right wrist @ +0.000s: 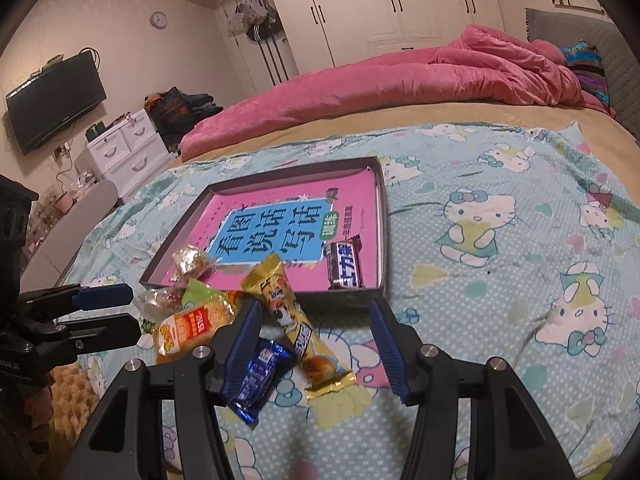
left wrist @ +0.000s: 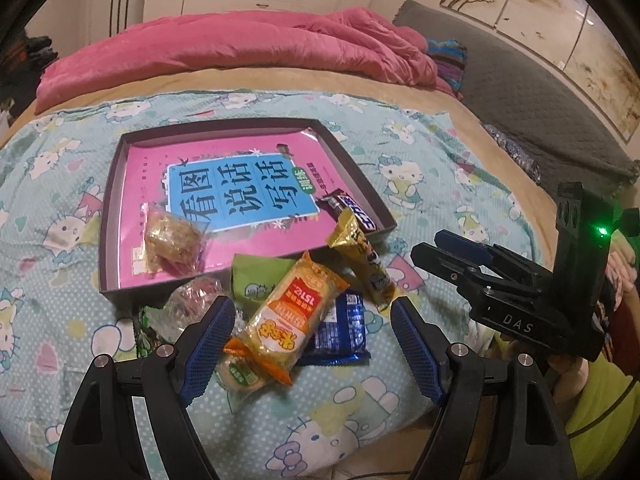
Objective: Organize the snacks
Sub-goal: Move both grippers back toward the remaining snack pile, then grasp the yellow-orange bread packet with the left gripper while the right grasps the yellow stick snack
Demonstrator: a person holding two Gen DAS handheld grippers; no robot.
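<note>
Your left gripper (left wrist: 312, 342) had black plastic arms with silver round screws near the joints and ribbed blue pads (left wrist: 210, 344) on its fingers. Your right gripper (right wrist: 316, 350) matched it; seen at three o'clock from the left, its black body carried white "DAS" lettering and a green light.

My two wrist cameras look steeply down, close over the bed; both share the tray (left wrist: 108, 220) (right wrist: 384, 216) and the snack pile (left wrist: 288, 312) (right wrist: 256, 320).
</note>
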